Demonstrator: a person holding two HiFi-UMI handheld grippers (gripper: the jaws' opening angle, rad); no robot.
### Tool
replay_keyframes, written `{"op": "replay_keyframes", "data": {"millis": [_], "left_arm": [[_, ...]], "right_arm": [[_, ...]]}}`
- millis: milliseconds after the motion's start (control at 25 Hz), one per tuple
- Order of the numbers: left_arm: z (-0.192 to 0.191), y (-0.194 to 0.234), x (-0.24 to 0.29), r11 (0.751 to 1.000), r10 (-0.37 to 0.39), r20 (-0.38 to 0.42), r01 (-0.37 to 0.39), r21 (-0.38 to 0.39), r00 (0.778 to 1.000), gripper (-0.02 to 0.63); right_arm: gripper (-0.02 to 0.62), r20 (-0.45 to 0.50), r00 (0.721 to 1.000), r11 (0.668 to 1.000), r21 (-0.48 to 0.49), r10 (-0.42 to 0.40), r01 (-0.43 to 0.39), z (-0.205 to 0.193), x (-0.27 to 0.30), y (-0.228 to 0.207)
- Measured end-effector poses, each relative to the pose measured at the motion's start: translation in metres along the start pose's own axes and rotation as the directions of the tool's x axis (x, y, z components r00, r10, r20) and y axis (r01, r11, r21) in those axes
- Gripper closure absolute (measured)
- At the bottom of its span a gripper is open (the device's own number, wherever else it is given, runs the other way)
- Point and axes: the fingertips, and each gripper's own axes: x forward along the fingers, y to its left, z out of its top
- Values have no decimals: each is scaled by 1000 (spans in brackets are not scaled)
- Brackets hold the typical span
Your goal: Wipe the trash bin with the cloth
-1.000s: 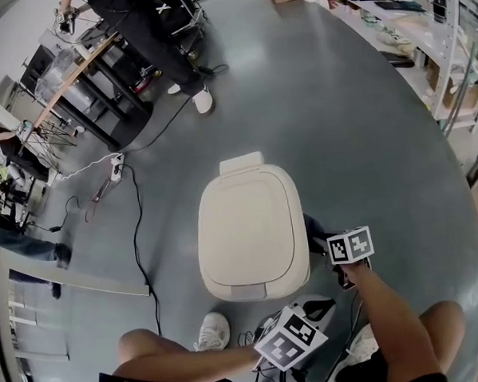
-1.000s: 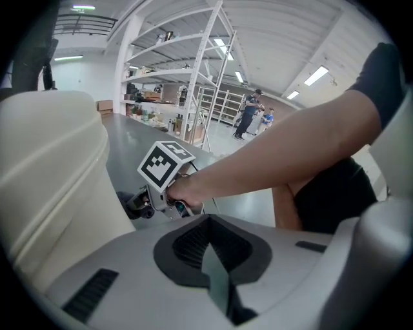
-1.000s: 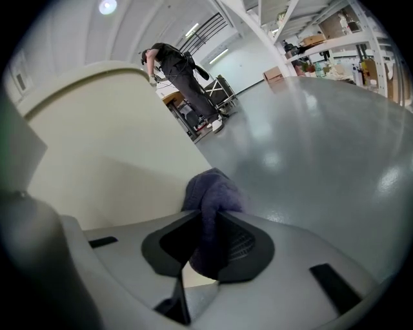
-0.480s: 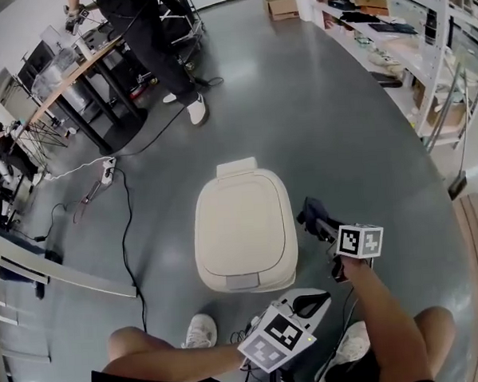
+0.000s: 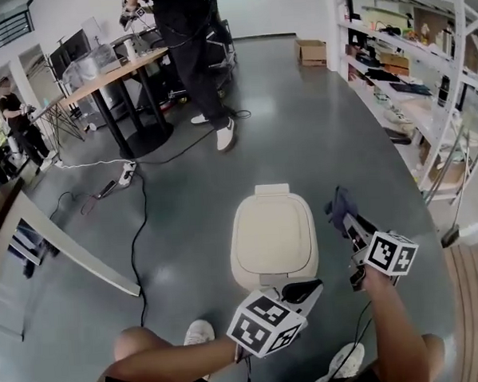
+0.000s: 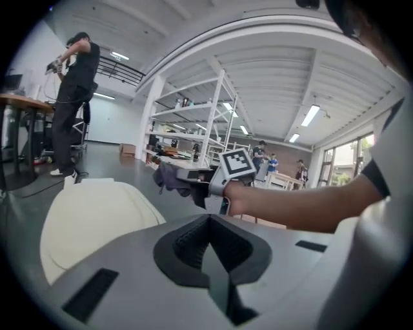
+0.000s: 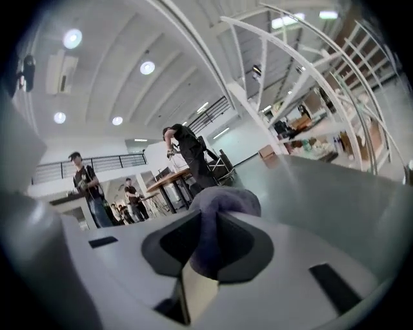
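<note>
Bare grey floor (image 5: 300, 135) lies open beyond the far side of the trash bin (image 5: 273, 236), and on its left as far as a black cable (image 5: 137, 231). Just right of the bin hangs the right gripper (image 5: 346, 216), clamped on the cloth (image 5: 338, 201). Shelving (image 5: 426, 96) stands farther right. The left gripper (image 5: 304, 289) crowds the bin's near edge.

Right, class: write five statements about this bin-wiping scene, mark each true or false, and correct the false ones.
1. The right gripper is shut on a dark cloth. True.
2. The trash bin has its lid open. False: the lid is closed flat.
3. The cloth is pressed onto the bin's lid. False: it is held off to the bin's right, clear of the lid.
4. The left gripper has its jaws together with nothing between them. True.
5. A person stands by a table beyond the bin. True.
</note>
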Motion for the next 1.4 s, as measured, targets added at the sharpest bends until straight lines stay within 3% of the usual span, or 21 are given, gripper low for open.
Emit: {"op": "replay_keyframes", "data": {"millis": [160, 280, 400, 520, 800, 960, 1200, 1320, 1400], "left_arm": [[5, 25, -33, 993, 112, 21, -111, -25, 993, 604], [10, 41, -64, 984, 177, 56, -175, -32, 983, 604], [10, 58, -102, 968, 251, 101, -249, -28, 963, 604], [1, 75, -141, 946, 323, 124, -316, -73, 938, 604], [-47, 98, -206, 885, 461, 100, -450, -115, 882, 604], [-64, 99, -233, 864, 490, 99, -468, -184, 866, 604], [-81, 123, -262, 821, 566, 110, -545, -172, 817, 604], [-94, 137, -271, 798, 602, 109, -591, -122, 791, 604], [-100, 144, -275, 791, 611, 100, -599, -122, 786, 604]], "right_arm": [[526, -13, 999, 965, -260, -41, 36, 9, -18, 83], [526, -29, 999, 937, -349, -36, 24, 3, -28, 132], [526, -47, 998, 938, -348, -29, 12, -7, -25, 168], [526, -83, 997, 940, -340, 9, -37, -30, -17, 204], [526, -104, 991, 908, -400, 88, -123, -75, -8, 284], [526, -120, 989, 897, -424, 84, -127, -99, -11, 302], [526, -184, 975, 865, -460, 128, -201, -138, -10, 326], [526, -217, 969, 861, -465, 114, -205, -161, -2, 328], [526, -225, 969, 866, -459, 101, -197, -175, 6, 326]]}}
